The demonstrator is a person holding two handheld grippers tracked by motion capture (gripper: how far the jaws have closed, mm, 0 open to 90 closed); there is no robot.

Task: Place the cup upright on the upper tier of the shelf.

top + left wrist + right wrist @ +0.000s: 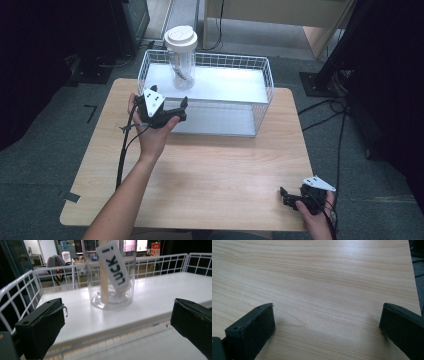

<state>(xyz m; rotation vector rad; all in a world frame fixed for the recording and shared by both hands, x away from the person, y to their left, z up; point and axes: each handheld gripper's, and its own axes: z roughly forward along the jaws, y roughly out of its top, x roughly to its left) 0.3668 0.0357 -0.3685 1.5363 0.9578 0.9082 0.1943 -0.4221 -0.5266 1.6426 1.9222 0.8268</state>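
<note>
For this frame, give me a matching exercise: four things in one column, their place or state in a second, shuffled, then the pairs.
Things:
1. clear cup
2. left gripper
3. right gripper
4. wire basket

Places or states:
A. open, low over the table's near right corner
B. at the table's far edge, with a white board inside
C. upright on the white board, white lid on
D. open, raised at the basket's front left, aimed at the cup

Pairs: 1-C, 2-D, 3-A, 4-B
</note>
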